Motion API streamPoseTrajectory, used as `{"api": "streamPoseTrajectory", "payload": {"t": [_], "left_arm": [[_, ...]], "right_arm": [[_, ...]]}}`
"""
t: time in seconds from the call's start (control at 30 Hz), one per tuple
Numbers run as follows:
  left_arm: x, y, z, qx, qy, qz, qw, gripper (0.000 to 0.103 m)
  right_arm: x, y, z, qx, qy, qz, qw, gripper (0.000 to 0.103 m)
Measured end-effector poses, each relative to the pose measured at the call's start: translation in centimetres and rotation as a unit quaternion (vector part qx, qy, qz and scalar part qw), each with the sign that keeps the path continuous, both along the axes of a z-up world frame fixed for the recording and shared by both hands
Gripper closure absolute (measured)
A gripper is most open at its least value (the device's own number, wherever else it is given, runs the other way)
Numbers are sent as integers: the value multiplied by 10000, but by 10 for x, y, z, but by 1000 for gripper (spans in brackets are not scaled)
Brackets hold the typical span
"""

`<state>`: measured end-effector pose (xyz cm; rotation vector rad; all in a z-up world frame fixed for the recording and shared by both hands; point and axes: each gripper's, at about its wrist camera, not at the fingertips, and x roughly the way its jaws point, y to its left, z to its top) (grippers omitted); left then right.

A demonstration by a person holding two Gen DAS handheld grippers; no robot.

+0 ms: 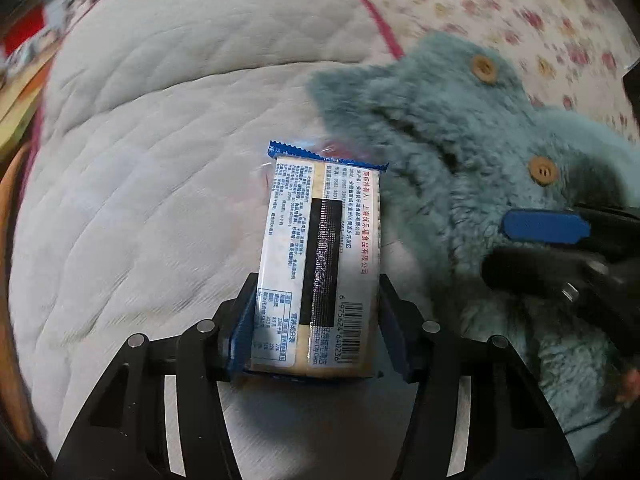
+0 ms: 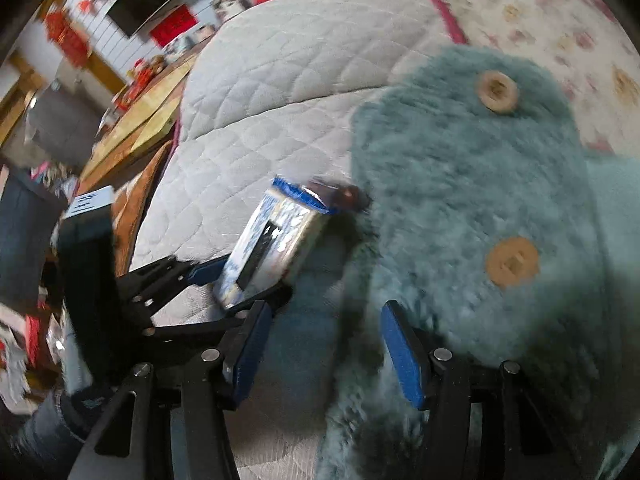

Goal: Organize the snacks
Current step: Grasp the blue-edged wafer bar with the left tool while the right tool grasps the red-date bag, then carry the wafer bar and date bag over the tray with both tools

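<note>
A blue and white snack packet (image 1: pixel 320 240) with a barcode and printed label lies lengthwise between the jaws of my left gripper (image 1: pixel 317 280), whose blue pads press on its two long sides. Seen from the right wrist, the packet (image 2: pixel 276 232) sits tilted over the quilt in that left gripper (image 2: pixel 244 280), its far end by the edge of a teal fleece garment (image 2: pixel 460 200). My right gripper (image 2: pixel 326 312) hovers at the fleece's edge with its pads apart, only quilt and fleece fringe between them. From the left wrist, it (image 1: pixel 532 248) is over the fleece (image 1: pixel 460 140).
A pale quilted cover (image 1: pixel 160 160) lies under everything, with a floral sheet (image 1: pixel 520 0) behind it. The fleece has two wooden buttons. A small dark reddish wrapper (image 2: pixel 348 196) peeks out at the fleece edge past the packet. Wooden furniture (image 2: pixel 132 120) and clutter stand far left.
</note>
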<state>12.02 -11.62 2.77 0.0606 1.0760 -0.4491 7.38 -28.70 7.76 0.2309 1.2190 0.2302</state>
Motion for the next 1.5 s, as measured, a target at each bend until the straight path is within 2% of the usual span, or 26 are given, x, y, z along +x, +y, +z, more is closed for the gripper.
{"api": "streamPoseTrajectory", "payload": {"t": [0.23, 0.4, 0.5, 0.67, 0.73, 0.8, 0.87, 0.93, 0.97, 1.0, 1.03, 1.2, 1.5], "left_arm": [[-33, 70, 18, -46, -87, 832, 9965, 49], [-48, 98, 18, 121, -139, 1196, 9927, 49], [-49, 104, 12, 197, -88, 1294, 9914, 49], [-42, 101, 1, 252, 19, 1408, 9897, 48], [-37, 98, 2, 333, -12, 1443, 9890, 45], [-32, 95, 0, 425, 14, 1455, 9884, 41], [-27, 91, -2, 498, -6, 1488, 9876, 39], [-27, 89, -4, 529, -38, 1551, 9865, 38], [-27, 91, -5, 499, -52, 1580, 9862, 39], [-29, 93, -5, 477, -69, 1616, 9857, 47], [-30, 95, -5, 517, -95, 1647, 9849, 49], [-42, 103, 2, 446, -43, 1678, 9848, 49], [-89, 124, 22, 309, -125, 1934, 9805, 49]], "right_arm": [[43, 37, -23, -351, 4, 514, 9981, 45], [75, 49, -38, -763, -66, 838, 9935, 40], [92, 48, -43, -886, -125, 915, 9918, 30], [112, 52, -60, -1039, -21, 1226, 9870, 29], [115, 51, -68, -1040, 51, 1225, 9870, 29], [115, 50, -70, -950, -1, 1195, 9883, 29], [112, 51, -70, -914, -23, 1219, 9883, 35], [108, 53, -69, -756, 16, 1212, 9897, 46], [104, 54, -68, -691, 27, 1207, 9903, 47], [100, 56, -68, -636, 31, 1205, 9907, 47], [93, 57, -67, -568, 22, 1181, 9914, 48], [61, 61, -54, -263, -41, 1052, 9941, 55], [8, 83, -39, 103, -6, 1070, 9942, 59]]}}
